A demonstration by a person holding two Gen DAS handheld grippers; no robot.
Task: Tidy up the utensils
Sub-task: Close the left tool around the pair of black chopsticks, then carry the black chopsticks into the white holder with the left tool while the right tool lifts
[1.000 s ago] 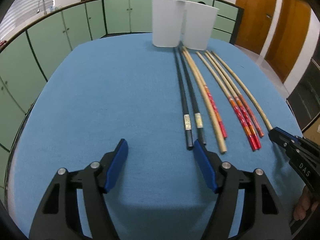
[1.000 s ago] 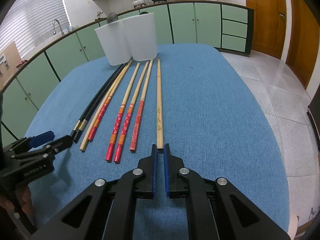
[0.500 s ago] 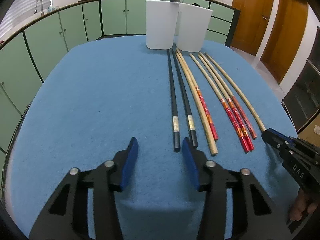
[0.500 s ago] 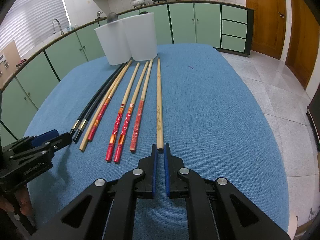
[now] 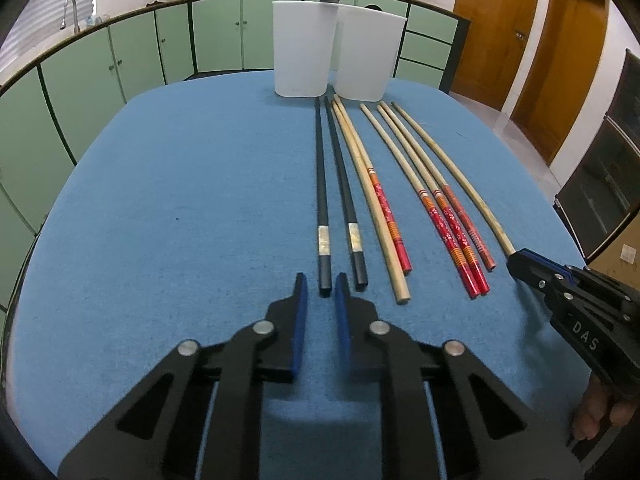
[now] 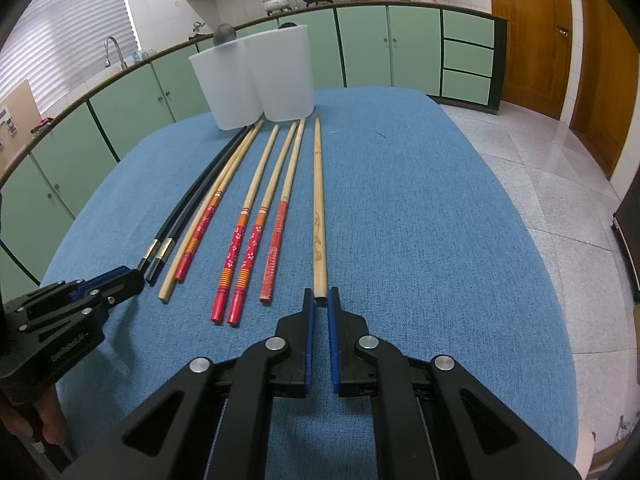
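Since a second ago your left gripper (image 5: 321,286) has been narrowing from a wide spread and sliding right, so its blue pads are now lining up on either side of the near tip of the leftmost black chopstick (image 5: 321,184); the jaws are standing at a narrow gap, and you are not gripping yet.

You are working over the blue table (image 5: 180,200), which is filling most of both views. At its far end two white containers (image 5: 302,56) are standing side by side, touching, with a dark rounded utensil end showing above the rims.

Eight chopsticks are lying in a fan from the containers toward you: two black ones on the left, then a plain wooden one with a red-ended one (image 5: 380,200) against it, three more red-ended ones, and a plain wooden chopstick (image 6: 318,208) on the far right.

Your right gripper (image 6: 319,300) is sitting at the near end of that wooden chopstick, its jaws narrow, with the stick's tip between the pad tips; whether they are pinching it is hard to tell.
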